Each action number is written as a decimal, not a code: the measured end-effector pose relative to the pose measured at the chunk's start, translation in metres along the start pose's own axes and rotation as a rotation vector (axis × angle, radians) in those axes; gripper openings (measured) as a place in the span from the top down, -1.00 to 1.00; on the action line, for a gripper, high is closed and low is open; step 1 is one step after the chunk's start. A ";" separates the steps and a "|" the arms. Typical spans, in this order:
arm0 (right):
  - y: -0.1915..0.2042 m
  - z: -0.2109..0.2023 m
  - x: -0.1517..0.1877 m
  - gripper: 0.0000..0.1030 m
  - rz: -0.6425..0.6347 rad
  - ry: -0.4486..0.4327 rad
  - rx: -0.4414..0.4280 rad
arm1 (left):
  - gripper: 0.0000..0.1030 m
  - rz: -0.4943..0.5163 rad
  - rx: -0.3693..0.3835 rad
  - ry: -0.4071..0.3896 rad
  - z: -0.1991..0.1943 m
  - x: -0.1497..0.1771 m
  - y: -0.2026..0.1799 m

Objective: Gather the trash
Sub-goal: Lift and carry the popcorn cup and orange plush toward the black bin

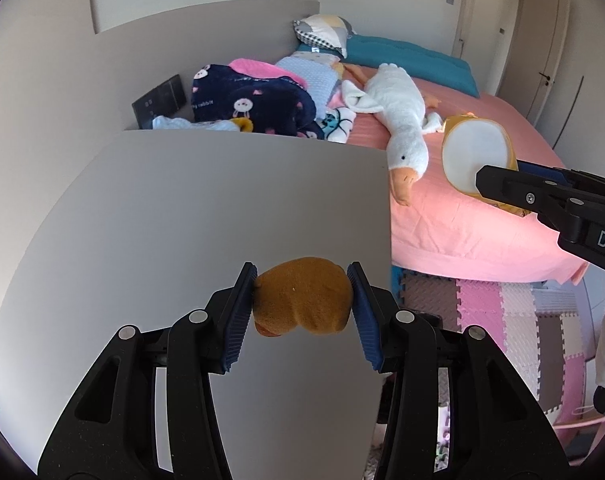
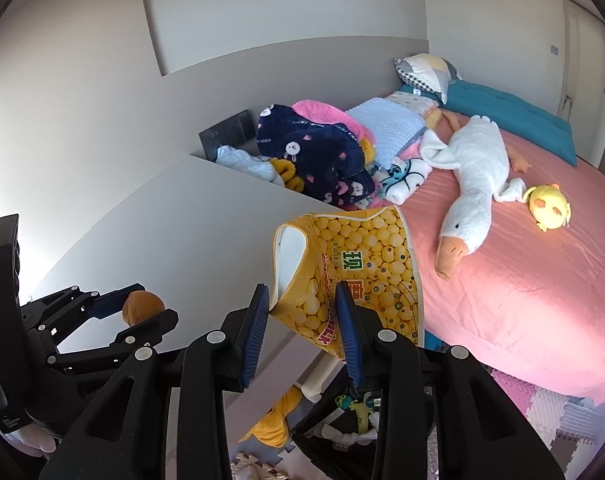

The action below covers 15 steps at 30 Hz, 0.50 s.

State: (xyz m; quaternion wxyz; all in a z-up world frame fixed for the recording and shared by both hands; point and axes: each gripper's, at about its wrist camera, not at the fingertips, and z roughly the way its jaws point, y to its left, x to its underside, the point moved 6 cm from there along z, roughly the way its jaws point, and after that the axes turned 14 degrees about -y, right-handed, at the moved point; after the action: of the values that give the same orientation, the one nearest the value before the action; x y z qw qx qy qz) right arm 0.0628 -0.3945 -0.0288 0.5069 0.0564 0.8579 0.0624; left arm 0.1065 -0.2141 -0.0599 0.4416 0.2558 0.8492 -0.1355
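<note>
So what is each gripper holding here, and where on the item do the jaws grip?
The left gripper clamps a brown bun-like lump across its sides. The right gripper pinches a yellow snack bag at its lower edge.

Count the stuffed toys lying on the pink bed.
2. The white goose lies stretched across the middle of the pink bed; the small yellow chick sits just beside its tail end. More could be buried in the blanket pile by the wall.

Plush goose (image 2: 470, 184) on bed (image 2: 522, 300), table (image 2: 174, 232) alongside.
</note>
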 end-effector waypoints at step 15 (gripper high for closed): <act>-0.059 -0.044 0.012 0.30 0.067 -0.022 0.097 | 0.11 0.088 0.126 -0.001 0.000 -0.003 -0.072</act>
State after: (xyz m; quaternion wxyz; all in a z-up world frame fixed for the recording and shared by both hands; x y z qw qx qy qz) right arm 0.0170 -0.4526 -0.0277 0.5106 0.1105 0.8519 0.0371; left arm 0.0678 -0.2747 -0.0573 0.4306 0.3202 0.8267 -0.1690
